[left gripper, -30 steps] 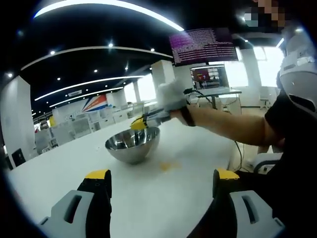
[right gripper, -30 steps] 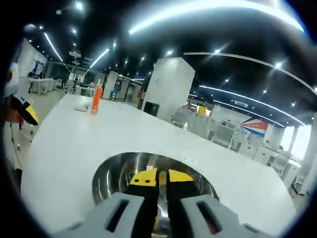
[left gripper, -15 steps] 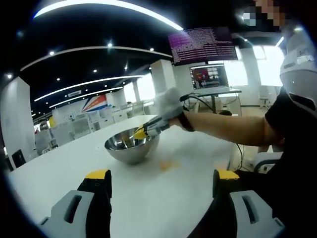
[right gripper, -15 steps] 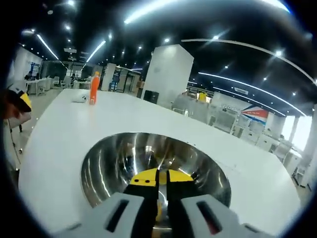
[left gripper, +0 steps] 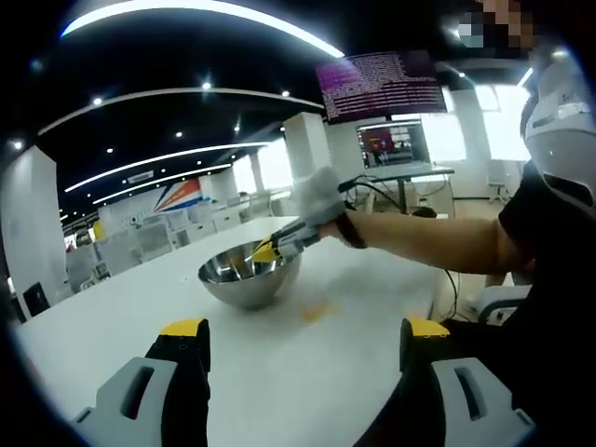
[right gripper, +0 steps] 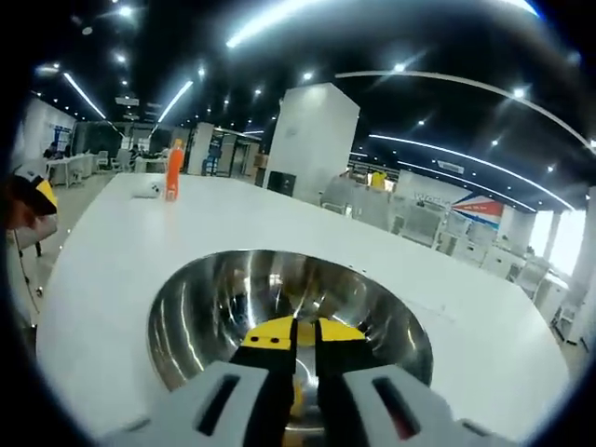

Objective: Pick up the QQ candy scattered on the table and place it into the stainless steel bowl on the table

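Steel bowl (left gripper: 248, 276) upright; yellow candy (left gripper: 317, 310) beside.

Mirror-glossy metal bowl (right gripper: 214, 307), matt table (left gripper: 307, 363)

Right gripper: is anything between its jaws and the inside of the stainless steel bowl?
Nothing visible does. The right gripper hangs over the open stainless steel bowl, jaws nearly together with something yellow between them, possibly a candy. Another yellowish candy lies on the table beside the bowl.

One steel bowl (left gripper: 249, 276), one candy (yellow) (left gripper: 318, 311), one orange bottle (right gripper: 173, 171).
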A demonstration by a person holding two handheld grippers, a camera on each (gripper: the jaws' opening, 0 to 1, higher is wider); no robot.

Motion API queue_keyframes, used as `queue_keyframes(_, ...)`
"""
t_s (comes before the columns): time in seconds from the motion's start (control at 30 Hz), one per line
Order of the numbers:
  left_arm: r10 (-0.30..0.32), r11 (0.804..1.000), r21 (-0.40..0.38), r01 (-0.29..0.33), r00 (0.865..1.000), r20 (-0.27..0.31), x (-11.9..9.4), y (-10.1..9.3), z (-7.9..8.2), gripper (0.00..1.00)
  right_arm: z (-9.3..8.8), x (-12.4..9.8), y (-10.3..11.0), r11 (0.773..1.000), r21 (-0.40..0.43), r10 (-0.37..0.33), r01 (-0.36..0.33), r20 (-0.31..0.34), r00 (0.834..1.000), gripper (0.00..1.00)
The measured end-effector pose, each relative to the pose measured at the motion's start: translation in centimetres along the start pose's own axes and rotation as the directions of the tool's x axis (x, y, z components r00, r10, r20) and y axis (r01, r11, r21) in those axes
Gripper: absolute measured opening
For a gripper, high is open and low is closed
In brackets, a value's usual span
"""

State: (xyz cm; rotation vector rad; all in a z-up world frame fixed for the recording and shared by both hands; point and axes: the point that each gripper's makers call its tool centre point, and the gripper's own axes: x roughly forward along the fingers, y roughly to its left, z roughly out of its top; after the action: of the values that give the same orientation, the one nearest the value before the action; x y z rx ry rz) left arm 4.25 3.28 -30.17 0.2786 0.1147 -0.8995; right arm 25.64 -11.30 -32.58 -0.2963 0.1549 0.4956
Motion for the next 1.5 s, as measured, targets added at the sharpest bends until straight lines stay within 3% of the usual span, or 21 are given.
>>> queue_keyframes(0.03, 0.001, 1.000, -0.001, -0.001, 1.000, 0.001, 0.0, 0.0, 0.0, 0.84, 0.2, 0.1, -0.1, 1.000, 0.019, 0.000, 0.000, 0.011, 1.000, 0.31)
queue_keyframes(0.07, 0.001, 1.000, -0.002, -0.001, 1.000, 0.002, 0.0, 0.1, 0.0, 0.84, 0.2, 0.1, 0.0, 1.000, 0.030, 0.009, -0.010, 0.018, 1.000, 0.36)
queue_keyframes(0.73, 0.005, 1.000, 0.002, -0.005, 1.000, -0.002, -0.2, 0.1, -0.1, 0.84, 0.3, 0.1, -0.3, 0.999, 0.034, -0.006, 0.004, 0.041, 0.999, 0.31)
queue_keyframes(0.8, 0.010, 1.000, -0.001, -0.010, 1.000, -0.003, -0.3, 0.3, -0.2, 0.84, 0.9, -0.3, -1.0, 0.997, -0.042, -0.060, 0.062, 0.067, 0.996, 0.30)
queue_keyframes(0.87, 0.011, 1.000, -0.004, -0.011, 1.000, 0.000, -0.3, 0.3, -0.2, 0.84, 2.2, -0.9, -1.0, 0.972, -0.201, -0.097, 0.124, 0.139, 0.986, 0.29)
queue_keyframes(0.9, 0.011, 1.000, -0.005, -0.011, 1.000, 0.000, -0.3, 0.4, -0.2, 0.84, 3.0, -1.4, -0.8, 0.948, -0.278, -0.110, 0.157, 0.177, 0.978, 0.29)
queue_keyframes(1.0, 0.009, 1.000, -0.003, -0.009, 1.000, -0.005, -0.2, 0.4, -0.4, 0.84, 4.2, -2.4, 0.2, 0.838, -0.491, -0.136, 0.239, 0.236, 0.962, 0.29)
queue_keyframes(1.07, 0.009, 1.000, -0.003, -0.009, 1.000, -0.005, -0.1, 0.4, -0.4, 0.84, 4.7, -2.7, 0.6, 0.780, -0.569, -0.138, 0.260, 0.250, 0.958, 0.30)
queue_keyframes(1.13, 0.007, 1.000, -0.005, -0.007, 1.000, -0.004, -0.1, 0.4, -0.3, 0.84, 5.1, -3.6, 2.3, 0.751, -0.609, -0.104, 0.255, 0.272, 0.957, 0.31)
queue_keyframes(1.23, 0.005, 1.000, -0.004, -0.005, 1.000, -0.004, 0.0, 0.3, -0.3, 0.84, 5.8, -4.5, 3.3, 0.739, -0.623, -0.082, 0.258, 0.297, 0.951, 0.33)
queue_keyframes(1.4, 0.005, 1.000, -0.003, -0.005, 1.000, -0.004, 0.0, 0.2, -0.3, 0.84, 7.9, -6.0, 3.7, 0.753, -0.601, -0.068, 0.268, 0.334, 0.940, 0.34)
queue_keyframes(1.43, 0.005, 1.000, -0.003, -0.005, 1.000, -0.003, 0.0, 0.2, -0.2, 0.84, 8.4, -6.3, 3.7, 0.758, -0.593, -0.070, 0.272, 0.341, 0.938, 0.34)
queue_keyframes(1.5, 0.005, 1.000, -0.002, -0.005, 1.000, 0.000, -0.1, 0.1, -0.1, 0.84, 9.7, -7.5, 3.8, 0.795, -0.543, -0.060, 0.271, 0.374, 0.925, 0.34)
